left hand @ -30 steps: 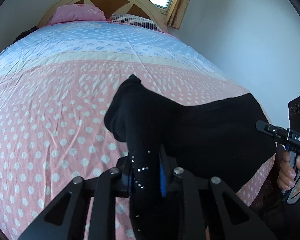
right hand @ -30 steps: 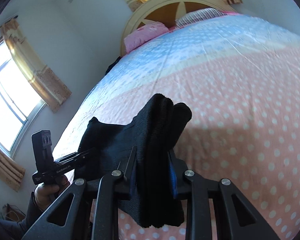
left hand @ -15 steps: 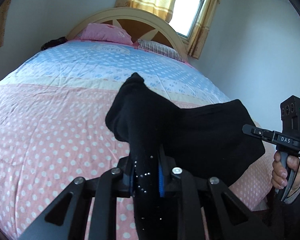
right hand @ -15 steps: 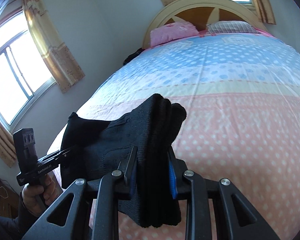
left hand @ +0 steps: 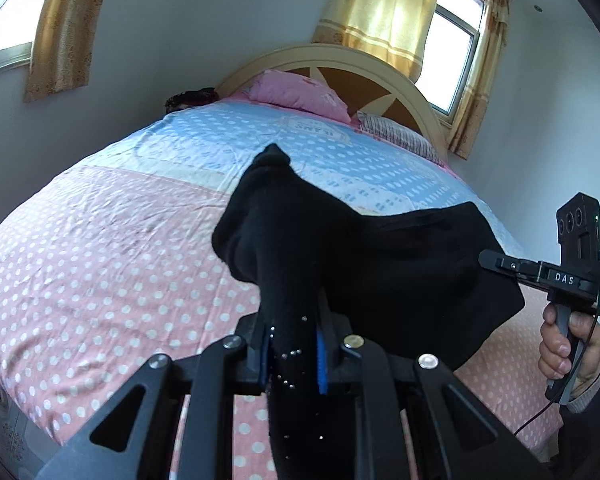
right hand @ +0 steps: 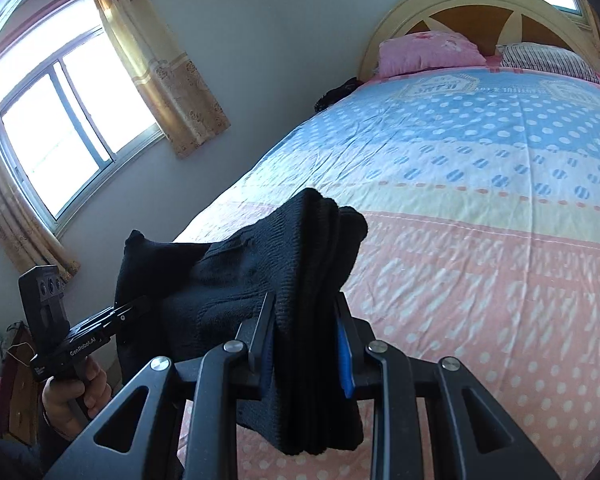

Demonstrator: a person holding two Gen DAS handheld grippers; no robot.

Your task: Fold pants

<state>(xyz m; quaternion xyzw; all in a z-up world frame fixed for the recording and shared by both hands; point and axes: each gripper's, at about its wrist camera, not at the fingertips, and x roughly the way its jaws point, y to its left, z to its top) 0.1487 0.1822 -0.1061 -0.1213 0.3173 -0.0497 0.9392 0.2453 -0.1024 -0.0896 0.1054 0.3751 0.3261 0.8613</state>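
Observation:
The black pants (left hand: 380, 264) hang stretched between my two grippers, held up above the foot of the bed. My left gripper (left hand: 290, 344) is shut on one bunched end of the pants. My right gripper (right hand: 306, 340) is shut on the other bunched end (right hand: 300, 264). In the left wrist view the right gripper (left hand: 500, 264) shows at the right, clamped on the cloth's edge. In the right wrist view the left gripper (right hand: 128, 312) shows at the lower left, holding the pants' far corner.
The bed (left hand: 100, 264) has a pink and blue dotted sheet. A pink pillow (left hand: 300, 94) and a striped pillow (left hand: 396, 136) lie by the headboard (left hand: 340, 60). A dark item (left hand: 188, 100) sits at the bed's far left corner. Curtained windows (right hand: 60, 120) are on the walls.
Both grippers have risen and tilted upward with the pants, so the walls and windows now show. The grip on the pants is unchanged.

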